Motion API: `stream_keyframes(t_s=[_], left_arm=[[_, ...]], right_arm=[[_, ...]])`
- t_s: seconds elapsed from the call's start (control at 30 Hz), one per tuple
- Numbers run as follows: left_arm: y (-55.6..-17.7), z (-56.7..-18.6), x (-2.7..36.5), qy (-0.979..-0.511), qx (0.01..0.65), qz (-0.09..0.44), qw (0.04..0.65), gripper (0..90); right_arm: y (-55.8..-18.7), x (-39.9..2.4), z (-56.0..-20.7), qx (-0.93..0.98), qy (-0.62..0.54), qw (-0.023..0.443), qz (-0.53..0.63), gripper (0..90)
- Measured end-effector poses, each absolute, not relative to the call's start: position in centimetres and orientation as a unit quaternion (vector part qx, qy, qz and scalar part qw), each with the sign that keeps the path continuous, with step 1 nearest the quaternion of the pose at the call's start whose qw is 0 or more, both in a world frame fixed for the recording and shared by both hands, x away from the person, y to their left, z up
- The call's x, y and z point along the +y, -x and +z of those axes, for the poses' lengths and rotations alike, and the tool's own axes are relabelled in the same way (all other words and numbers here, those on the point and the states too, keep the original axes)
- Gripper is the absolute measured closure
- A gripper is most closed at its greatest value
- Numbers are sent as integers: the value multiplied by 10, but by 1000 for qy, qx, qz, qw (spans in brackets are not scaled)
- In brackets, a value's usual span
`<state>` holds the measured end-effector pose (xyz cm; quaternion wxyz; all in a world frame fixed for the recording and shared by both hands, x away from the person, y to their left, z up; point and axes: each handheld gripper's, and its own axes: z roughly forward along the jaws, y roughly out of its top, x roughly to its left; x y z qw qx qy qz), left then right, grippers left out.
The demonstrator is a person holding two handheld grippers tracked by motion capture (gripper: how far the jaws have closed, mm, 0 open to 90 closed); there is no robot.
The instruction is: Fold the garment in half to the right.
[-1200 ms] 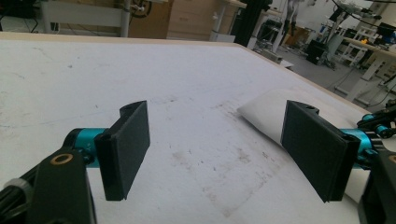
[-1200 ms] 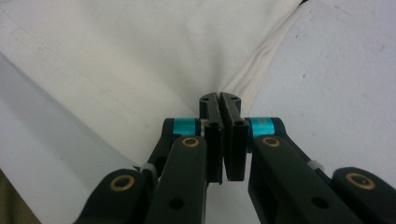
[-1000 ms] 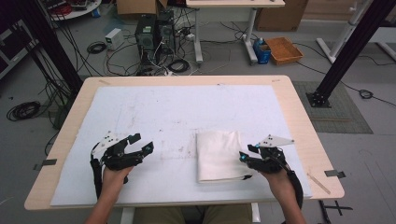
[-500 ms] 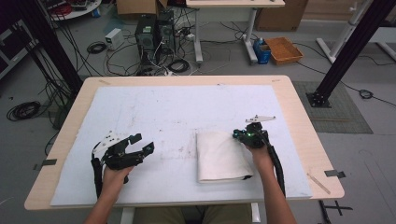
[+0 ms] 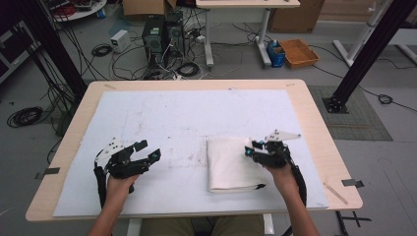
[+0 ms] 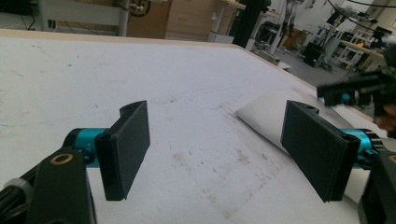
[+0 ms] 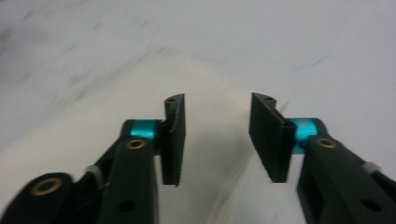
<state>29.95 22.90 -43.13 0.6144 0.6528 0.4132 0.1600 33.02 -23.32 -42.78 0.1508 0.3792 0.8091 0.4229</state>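
A folded white cloth (image 5: 228, 164) lies on the white mat (image 5: 196, 113), right of the middle. My right gripper (image 5: 252, 148) hovers over the cloth's right edge near its far corner, pointing left. In the right gripper view its jaws (image 7: 217, 140) stand partly apart above the cloth (image 7: 116, 135); they have just been opening, and nothing is between them. My left gripper (image 5: 149, 149) rests at the mat's left front, open and pointing right. In the left gripper view its jaws (image 6: 215, 154) are wide apart and empty, with the cloth (image 6: 266, 116) and the other gripper (image 6: 359, 88) beyond.
The mat covers most of the wooden table (image 5: 319, 137). A strip of tape (image 5: 336, 192) lies near the right front corner. Behind the table the floor holds a computer tower (image 5: 153, 32), cables and an orange box (image 5: 299, 51). Black frame posts (image 5: 366, 54) stand at both sides.
The right gripper moved from the cloth's right edge forward to its far right corner, then drew back a little. The left gripper and the cloth have stayed put.
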Motion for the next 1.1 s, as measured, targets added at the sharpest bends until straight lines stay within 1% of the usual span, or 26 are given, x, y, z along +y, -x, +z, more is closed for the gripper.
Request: stream_keyframes(t_s=[0.03, 0.1, 0.17, 0.2, 0.27, 0.37, 0.47, 0.5, 0.53, 0.87, 1.0, 1.1], left_arm=[[-299, -431, 229, -654, 413, 160, 614, 239], [-299, -431, 229, -650, 414, 159, 616, 239], [-299, -431, 229, -650, 414, 161, 617, 239], [-300, -431, 230, -650, 415, 161, 617, 239], [-300, -431, 231, -650, 415, 162, 616, 239], [-300, -431, 232, -648, 416, 162, 617, 239], [-300, -431, 233, -650, 412, 161, 617, 239], [-300, -431, 233, -650, 413, 160, 618, 239], [-299, -431, 233, -650, 412, 161, 618, 239], [-295, -429, 233, -662, 390, 167, 618, 239], [-294, -428, 234, -667, 372, 185, 619, 239], [-293, -426, 233, -676, 347, 207, 616, 239]], right_arm=[[-325, -232, -433, 821, -369, 149, 409, 745], [-321, -233, -442, 827, -365, 151, 399, 754], [-321, -237, -441, 826, -375, 153, 392, 752], [-320, -239, -440, 828, -374, 162, 384, 725], [-318, -244, -440, 823, -379, 161, 392, 632], [-314, -253, -435, 800, -376, 165, 437, 490], [-310, -260, -428, 769, -378, 212, 469, 281], [-309, -262, -426, 759, -383, 226, 476, 229], [-309, -264, -425, 751, -388, 236, 480, 199], [-308, -272, -422, 727, -402, 268, 487, 193], [-307, -274, -420, 722, -395, 279, 495, 193], [-307, -275, -420, 723, -384, 287, 497, 193]])
